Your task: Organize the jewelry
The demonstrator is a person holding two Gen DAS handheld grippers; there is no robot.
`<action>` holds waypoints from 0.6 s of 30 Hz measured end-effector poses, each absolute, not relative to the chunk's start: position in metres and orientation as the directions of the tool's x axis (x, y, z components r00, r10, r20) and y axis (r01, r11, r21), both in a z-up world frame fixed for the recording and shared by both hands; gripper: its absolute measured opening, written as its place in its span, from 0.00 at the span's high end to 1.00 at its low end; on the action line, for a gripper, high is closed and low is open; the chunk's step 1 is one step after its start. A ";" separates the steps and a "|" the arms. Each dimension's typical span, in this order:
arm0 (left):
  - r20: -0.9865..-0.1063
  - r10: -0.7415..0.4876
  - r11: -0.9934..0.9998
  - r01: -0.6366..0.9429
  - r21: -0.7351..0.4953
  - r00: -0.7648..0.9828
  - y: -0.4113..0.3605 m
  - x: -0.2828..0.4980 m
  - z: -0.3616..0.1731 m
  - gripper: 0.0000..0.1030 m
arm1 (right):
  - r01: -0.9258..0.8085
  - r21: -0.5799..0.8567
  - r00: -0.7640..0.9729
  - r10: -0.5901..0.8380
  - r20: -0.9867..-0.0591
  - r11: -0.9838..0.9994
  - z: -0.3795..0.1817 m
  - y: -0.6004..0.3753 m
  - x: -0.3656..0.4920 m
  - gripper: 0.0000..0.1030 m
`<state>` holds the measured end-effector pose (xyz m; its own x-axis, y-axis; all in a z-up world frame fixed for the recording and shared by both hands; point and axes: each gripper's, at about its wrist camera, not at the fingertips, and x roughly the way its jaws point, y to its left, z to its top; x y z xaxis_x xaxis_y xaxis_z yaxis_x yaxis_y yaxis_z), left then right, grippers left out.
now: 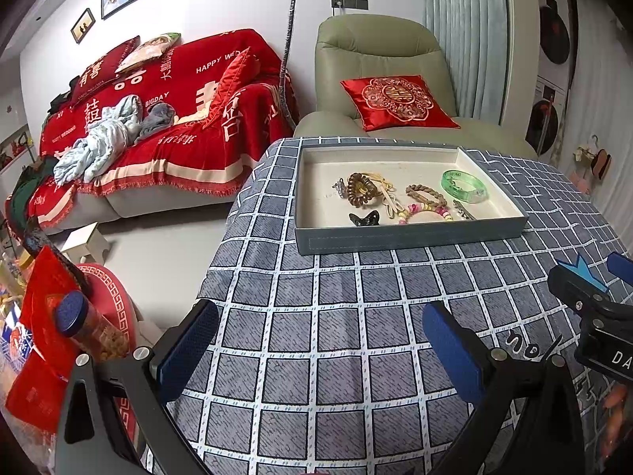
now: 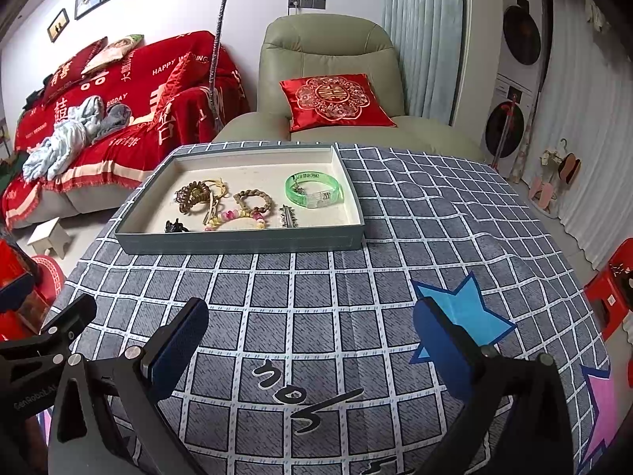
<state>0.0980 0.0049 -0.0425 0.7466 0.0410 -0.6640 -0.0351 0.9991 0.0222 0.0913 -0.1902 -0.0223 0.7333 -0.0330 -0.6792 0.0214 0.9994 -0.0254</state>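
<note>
A grey tray (image 1: 411, 233) (image 2: 241, 242) with a cream lining sits at the far side of the checked table. In it lie a green bangle (image 1: 464, 185) (image 2: 314, 189), a brown coil hair tie (image 1: 361, 189) (image 2: 192, 194), a braided brown bracelet (image 1: 426, 194) (image 2: 253, 200), a pastel bead bracelet (image 1: 425, 211) (image 2: 237, 219), a black hair claw (image 1: 364, 219) (image 2: 176, 226) and a silver clip (image 1: 463, 209) (image 2: 288, 216). My left gripper (image 1: 320, 340) is open and empty, low over the table, short of the tray. My right gripper (image 2: 312, 340) is open and empty too.
The blue-grey checked tablecloth (image 2: 356, 277) covers the table; its left edge drops to the floor. A red sofa (image 1: 158, 118) and a green armchair (image 1: 379, 79) stand behind. A jar (image 1: 91, 328) and red packets lie at lower left. A red stool (image 2: 609, 289) stands at right.
</note>
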 end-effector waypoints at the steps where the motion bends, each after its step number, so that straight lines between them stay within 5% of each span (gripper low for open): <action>1: -0.665 0.040 0.999 -0.034 0.021 0.746 0.005 0.098 -0.043 0.00 | 0.021 -0.025 0.733 -0.032 -0.680 0.999 -0.022 -0.191 0.091 0.00; 18: -0.668 0.038 0.999 -0.032 0.021 0.743 0.005 0.098 -0.045 0.00 | 0.023 -0.021 0.728 -0.031 -0.684 1.000 -0.027 -0.193 0.092 0.00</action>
